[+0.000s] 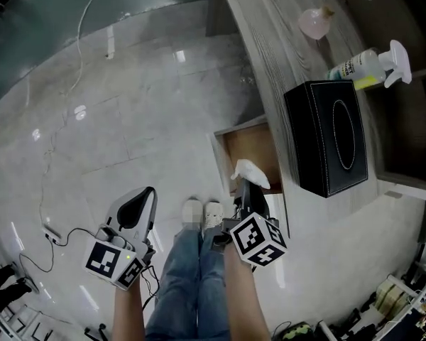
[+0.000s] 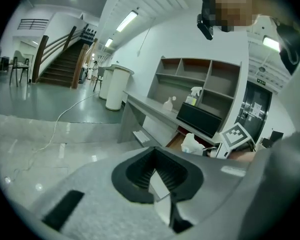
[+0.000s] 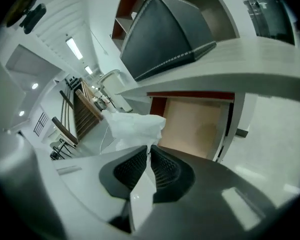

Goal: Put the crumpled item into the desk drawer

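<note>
Tissue [image 1: 250,172] above open drawer [image 1: 252,148] front.

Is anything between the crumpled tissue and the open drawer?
Nothing visible. The drawer stands open, its visible bottom bare, and the crumpled tissue, pinched in the right gripper, is by its front edge.
</note>
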### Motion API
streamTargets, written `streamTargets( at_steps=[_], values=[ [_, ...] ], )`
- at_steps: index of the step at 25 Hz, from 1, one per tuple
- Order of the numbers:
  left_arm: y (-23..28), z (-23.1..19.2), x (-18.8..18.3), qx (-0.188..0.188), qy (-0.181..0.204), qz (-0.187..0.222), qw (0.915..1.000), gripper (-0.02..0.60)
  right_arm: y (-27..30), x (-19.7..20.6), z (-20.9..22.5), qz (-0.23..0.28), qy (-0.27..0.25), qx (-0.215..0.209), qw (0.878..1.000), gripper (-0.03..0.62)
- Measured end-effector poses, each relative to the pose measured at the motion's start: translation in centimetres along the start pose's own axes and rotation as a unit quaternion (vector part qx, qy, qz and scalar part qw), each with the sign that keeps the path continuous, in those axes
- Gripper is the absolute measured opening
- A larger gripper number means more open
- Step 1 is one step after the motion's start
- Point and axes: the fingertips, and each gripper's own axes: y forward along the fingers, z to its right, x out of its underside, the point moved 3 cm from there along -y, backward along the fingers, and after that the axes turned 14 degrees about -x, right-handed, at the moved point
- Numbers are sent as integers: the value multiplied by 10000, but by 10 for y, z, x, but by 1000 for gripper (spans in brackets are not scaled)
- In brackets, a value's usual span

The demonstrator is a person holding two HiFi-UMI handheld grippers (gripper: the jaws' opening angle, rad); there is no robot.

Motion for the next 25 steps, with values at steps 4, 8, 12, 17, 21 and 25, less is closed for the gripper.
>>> streamTargets(
  at_steps=[4,8,12,17,21,25],
  values=[
    [3,-3,3,-6,-42,-14,10000,0,3,0,4,98,160,-71,9998,110],
    [5,-4,-5,-20,-55,49,10000,0,3,-1,-3,110,148,-122,9998,129],
    [8,-2,-26,-40,-62,210,9998,0,5,-19,-29,104,-213,-350,9991,124],
    [5,6,-79,-77,46,616,9981,0,-5,-84,-92,500,-927,-984,9896,40],
    [0,21,-146,-38,162,1128,9935,0,-27,-161,-151,1048,-1804,-1375,9683,8],
    [-9,43,-227,85,381,1797,9830,0,-50,-238,-199,1660,-2269,-1691,9447,8]
  ],
)
